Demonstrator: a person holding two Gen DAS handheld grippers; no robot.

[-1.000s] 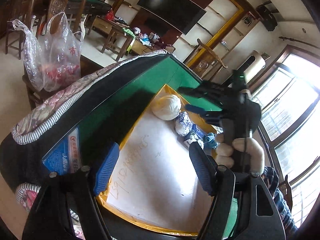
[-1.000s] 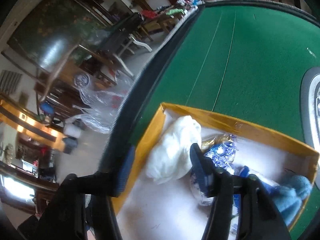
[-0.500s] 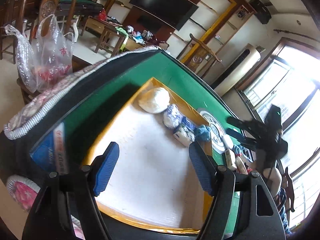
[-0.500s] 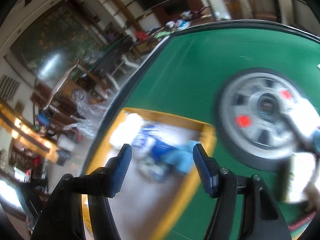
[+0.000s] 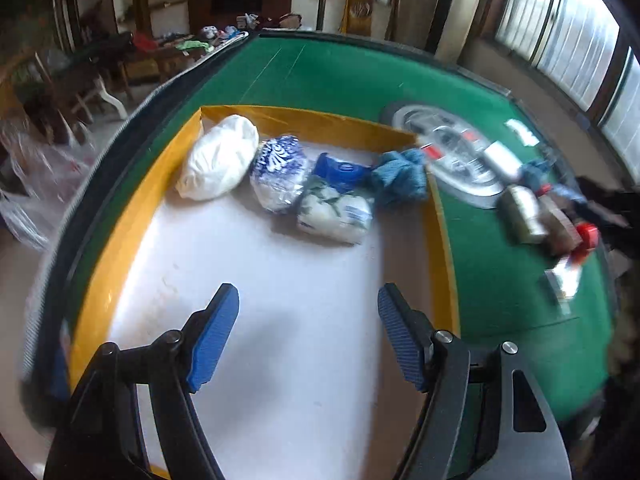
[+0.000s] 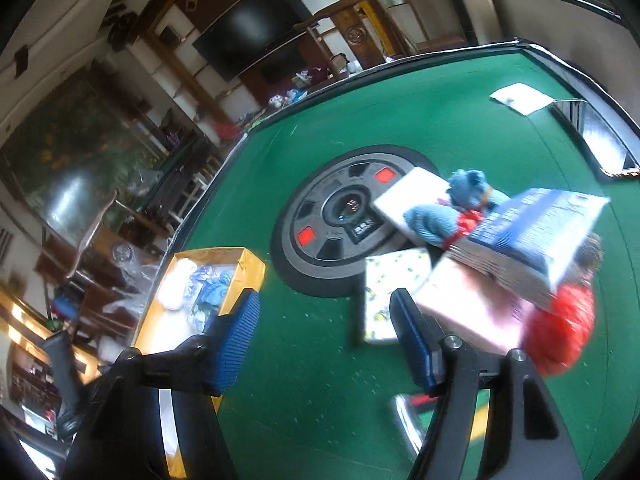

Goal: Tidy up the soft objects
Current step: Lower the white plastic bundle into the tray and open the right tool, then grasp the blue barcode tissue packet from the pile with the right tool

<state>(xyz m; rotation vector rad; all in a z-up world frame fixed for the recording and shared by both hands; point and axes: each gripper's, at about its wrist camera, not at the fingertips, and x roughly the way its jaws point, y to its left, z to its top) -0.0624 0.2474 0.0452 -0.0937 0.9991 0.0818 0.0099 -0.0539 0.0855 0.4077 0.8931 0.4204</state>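
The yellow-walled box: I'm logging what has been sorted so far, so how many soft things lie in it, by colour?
In the yellow-walled cardboard box:
White: 1, the plain white plastic-wrapped bundle
Blue-and-white print: 2, the round patterned packet and the leafy-print packet
Solid blue: 1, the blue pack
Teal: 1, the knitted cloth
Total: 5

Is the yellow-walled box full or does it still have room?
Mostly empty. The yellow-walled box holds a white bundle, wrapped packs and a blue cloth along its far wall; the near floor is bare.
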